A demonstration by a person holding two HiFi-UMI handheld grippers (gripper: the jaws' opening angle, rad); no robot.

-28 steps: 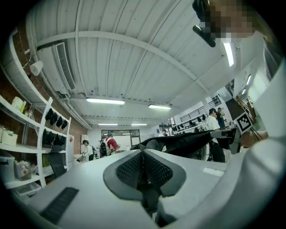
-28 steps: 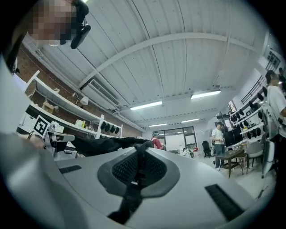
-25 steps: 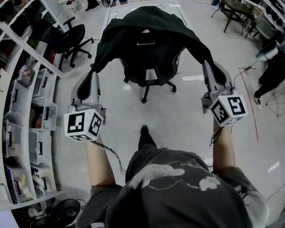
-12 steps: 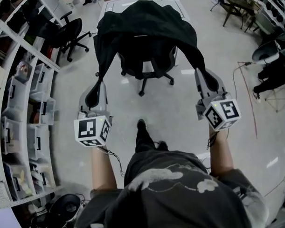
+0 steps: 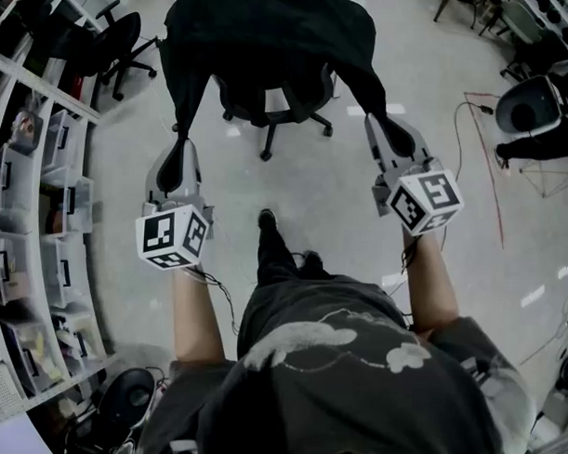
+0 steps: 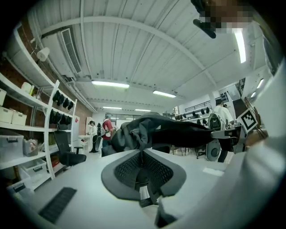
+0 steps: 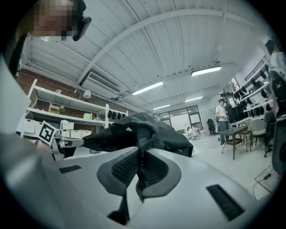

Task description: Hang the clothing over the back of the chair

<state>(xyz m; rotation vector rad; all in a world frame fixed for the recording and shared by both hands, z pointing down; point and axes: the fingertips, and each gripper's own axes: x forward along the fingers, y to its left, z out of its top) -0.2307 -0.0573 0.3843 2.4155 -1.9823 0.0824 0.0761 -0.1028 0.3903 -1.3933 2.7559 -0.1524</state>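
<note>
1. The jacket [image 5: 272, 35] is lying draped over the back of the chair [image 5: 274, 105], well ahead of the person. Its body is covering the top of the backrest, and two ends are trailing toward the grippers.
2. The left gripper [image 5: 180, 151] is pinching one end. Its jaws are closed tight on a fold of dark cloth, which the left gripper view shows wedged between the pads.
3. The right gripper [image 5: 379, 127] is clamping the other end. Its jaws have just been opening slightly, yet cloth is sitting between the pads and they are pressing on it.
4. Both grippers are pointing level and standing wide apart, one on each side of the chair. This is likely keeping the jacket spread so that it is settling evenly rather than bunching.
5. The ends are being held low and toward the person. I judge this is drawing the cloth down the near side so its weight is balancing over the top.
6. The hanging is looking nearly done. What is remaining, I judge, is letting go of both ends without dragging the jacket off.
</note>
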